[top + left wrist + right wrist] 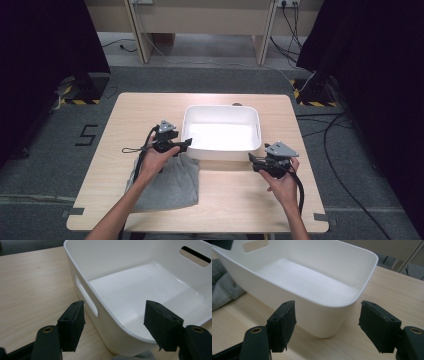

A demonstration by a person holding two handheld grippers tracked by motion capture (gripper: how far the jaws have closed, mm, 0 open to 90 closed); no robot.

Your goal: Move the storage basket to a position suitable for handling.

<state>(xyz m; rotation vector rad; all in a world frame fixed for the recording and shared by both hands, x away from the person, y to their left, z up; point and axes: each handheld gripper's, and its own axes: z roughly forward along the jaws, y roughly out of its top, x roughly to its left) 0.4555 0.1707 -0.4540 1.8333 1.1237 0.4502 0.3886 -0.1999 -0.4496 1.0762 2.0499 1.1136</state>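
My left gripper [184,144] hangs at the near left corner of the white tub [252,127], jaws wide and holding nothing, the corner wall standing between them in the left gripper view. My right gripper [252,161] sits off the near right corner, jaws just as wide and bare, apart from the wall. The tub stands mid-table [235,200], with a grey cloth [172,185] lying just beside its near left corner, under my left hand [155,161].

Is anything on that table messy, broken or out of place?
Nothing looks broken or spilled. The white tub sits upright and empty on the table. The one untidy thing is the grey cloth, lying rumpled at the tub's near left corner. Both the left gripper and the right gripper are open, holding nothing.
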